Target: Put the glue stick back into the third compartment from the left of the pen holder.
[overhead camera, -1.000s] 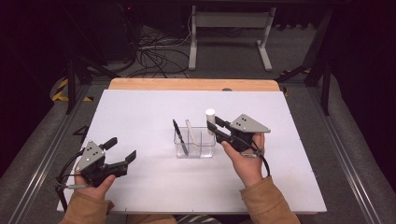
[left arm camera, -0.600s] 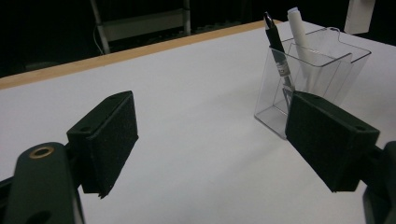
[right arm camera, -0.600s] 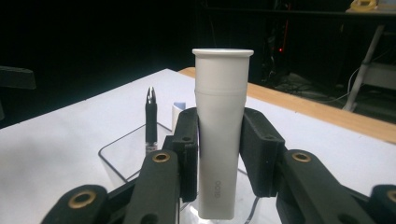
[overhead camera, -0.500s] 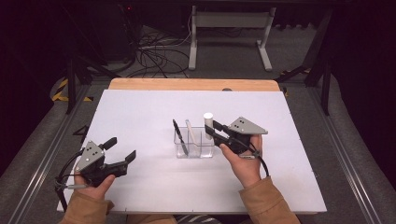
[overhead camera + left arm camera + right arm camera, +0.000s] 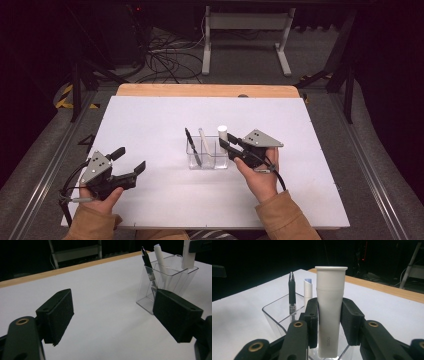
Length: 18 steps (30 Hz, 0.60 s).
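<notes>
White tube [image 5: 330,315] stands upright between the jaws of your right gripper [image 5: 329,322]: both black pads press flat against its sides about halfway up its length, so the jaws are clamped on it at a moderate width. Its flared top rises well above the pads; its lower end sits inside the clear plastic organizer [image 5: 275,315], at the compartment nearest the gripper. Faint lettering shows low on the tube, too small to read.

In the high view the tube [image 5: 222,132] stands at the right end of the organizer [image 5: 207,162], with your right gripper [image 5: 230,147] reaching in from the right and your right hand [image 5: 260,175] behind it on the tabletop [image 5: 150,120].

Two other items lean in the organizer's far compartments: a black pen [image 5: 193,147] at the left end and a white marker [image 5: 204,145] beside it, both tilted. They do not touch the tube.

Your left gripper [image 5: 127,165] rests near the front left of the tabletop, well apart from the organizer. Its jaws stand wide apart with nothing between them; in the left gripper view the pads [image 5: 60,315] frame bare tabletop, with the organizer [image 5: 172,280] farther off to the right.
</notes>
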{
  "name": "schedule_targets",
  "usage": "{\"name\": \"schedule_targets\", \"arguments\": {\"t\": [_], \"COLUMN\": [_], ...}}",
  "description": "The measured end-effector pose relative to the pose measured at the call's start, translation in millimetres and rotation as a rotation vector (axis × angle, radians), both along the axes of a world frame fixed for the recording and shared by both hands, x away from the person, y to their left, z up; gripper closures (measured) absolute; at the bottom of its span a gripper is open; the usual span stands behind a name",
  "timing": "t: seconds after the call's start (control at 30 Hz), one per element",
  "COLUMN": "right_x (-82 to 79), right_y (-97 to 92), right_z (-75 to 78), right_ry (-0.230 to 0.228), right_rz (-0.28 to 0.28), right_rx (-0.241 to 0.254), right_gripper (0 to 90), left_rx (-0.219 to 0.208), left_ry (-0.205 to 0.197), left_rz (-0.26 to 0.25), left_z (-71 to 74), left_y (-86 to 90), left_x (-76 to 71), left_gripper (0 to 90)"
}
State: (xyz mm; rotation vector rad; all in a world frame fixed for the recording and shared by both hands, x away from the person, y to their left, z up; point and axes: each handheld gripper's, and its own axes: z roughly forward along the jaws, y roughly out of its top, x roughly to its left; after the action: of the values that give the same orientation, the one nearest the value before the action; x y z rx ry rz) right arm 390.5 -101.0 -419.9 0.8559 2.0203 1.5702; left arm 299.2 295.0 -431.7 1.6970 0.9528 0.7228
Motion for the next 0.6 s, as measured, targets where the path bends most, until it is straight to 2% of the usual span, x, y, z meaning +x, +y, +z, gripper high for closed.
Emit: {"name": "schedule_targets", "arguments": {"t": [0.6], "right_x": [3.2], "right_y": [4.3], "right_z": [-12.1], "right_ry": [0.062], "right_rz": [0.011], "right_rx": [-0.03], "right_gripper": [69.1], "left_rx": [-0.003], "left_ry": [0.0], "left_rz": [-0.001], "left_z": [0.1], "left_y": [0.0], "left_x": [0.0], "left_gripper": [17.8]}}
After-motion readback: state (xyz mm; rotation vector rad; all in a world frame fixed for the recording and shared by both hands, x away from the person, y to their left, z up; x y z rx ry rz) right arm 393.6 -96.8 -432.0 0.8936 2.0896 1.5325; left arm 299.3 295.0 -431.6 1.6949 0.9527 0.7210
